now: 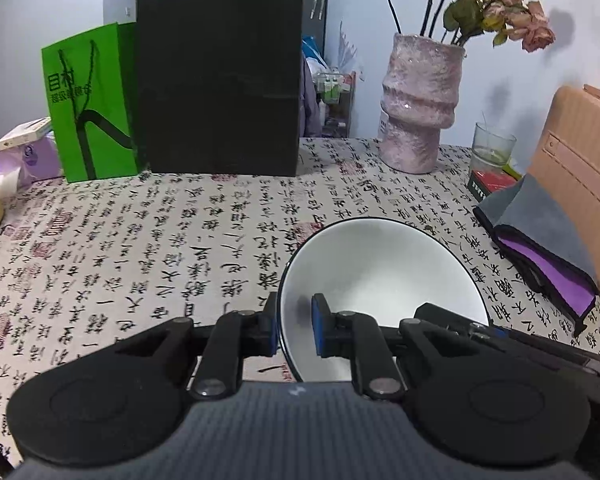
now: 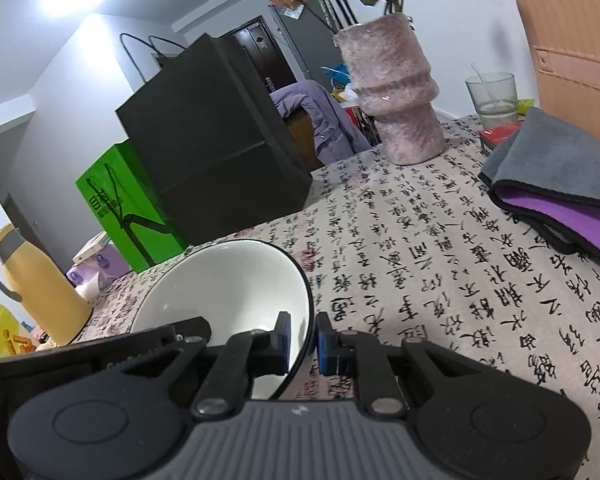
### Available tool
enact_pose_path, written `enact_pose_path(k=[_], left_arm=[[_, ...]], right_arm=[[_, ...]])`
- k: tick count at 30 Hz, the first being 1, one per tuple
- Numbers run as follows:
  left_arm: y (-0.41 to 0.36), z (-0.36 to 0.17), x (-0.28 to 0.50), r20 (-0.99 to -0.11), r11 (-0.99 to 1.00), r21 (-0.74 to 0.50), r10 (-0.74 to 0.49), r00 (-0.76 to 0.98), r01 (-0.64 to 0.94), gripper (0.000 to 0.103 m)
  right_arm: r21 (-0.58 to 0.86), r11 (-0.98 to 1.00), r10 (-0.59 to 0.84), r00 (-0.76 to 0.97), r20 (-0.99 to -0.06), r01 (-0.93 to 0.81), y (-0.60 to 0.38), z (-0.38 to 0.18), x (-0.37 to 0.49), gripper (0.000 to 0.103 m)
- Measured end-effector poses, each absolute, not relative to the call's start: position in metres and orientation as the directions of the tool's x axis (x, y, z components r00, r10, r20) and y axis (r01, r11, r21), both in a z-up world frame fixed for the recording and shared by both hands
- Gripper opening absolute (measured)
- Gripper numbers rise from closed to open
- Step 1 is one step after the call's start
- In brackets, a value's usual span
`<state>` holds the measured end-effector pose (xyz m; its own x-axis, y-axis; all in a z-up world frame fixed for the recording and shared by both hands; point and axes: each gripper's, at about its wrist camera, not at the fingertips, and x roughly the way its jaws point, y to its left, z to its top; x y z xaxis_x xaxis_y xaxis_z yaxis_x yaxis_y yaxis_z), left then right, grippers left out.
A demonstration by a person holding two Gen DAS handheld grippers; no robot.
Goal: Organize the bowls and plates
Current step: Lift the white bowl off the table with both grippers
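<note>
The left gripper point(image 1: 295, 326) has its fingers clamped on the left rim of a white bowl point(image 1: 384, 280), low and right of centre in its frame. The right gripper point(image 2: 303, 342) pinches the opposite rim. The bowl seems lifted off the bench point(image 1: 148, 248), though its underside is hidden. A black bag point(image 1: 220, 80) stands upper centre-left, a pink vase point(image 1: 420, 104) upper right.

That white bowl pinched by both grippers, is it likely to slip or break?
The bowl looks glazed and glossy, so probably slick; each gripper, left and right, clamps only its thin rim. It seems rigid ceramic, likely to chip if dropped. Its rounded wall would probably rock if set down tilted.
</note>
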<state>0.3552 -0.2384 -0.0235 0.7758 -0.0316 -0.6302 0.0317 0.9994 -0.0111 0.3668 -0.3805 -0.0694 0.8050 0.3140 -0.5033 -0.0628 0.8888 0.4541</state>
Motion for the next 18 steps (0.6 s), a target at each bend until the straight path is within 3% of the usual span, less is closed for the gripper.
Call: enact_pose_path(k=[18], left_arm=[[-0.198, -0.007, 0.320, -0.597, 0.999, -0.030, -0.005, 0.802, -0.017, 0.015]], right_arm=[[0.441, 0.890, 0.336, 0.815, -0.472, -0.111, -0.339, -0.049, 0.341, 0.013]])
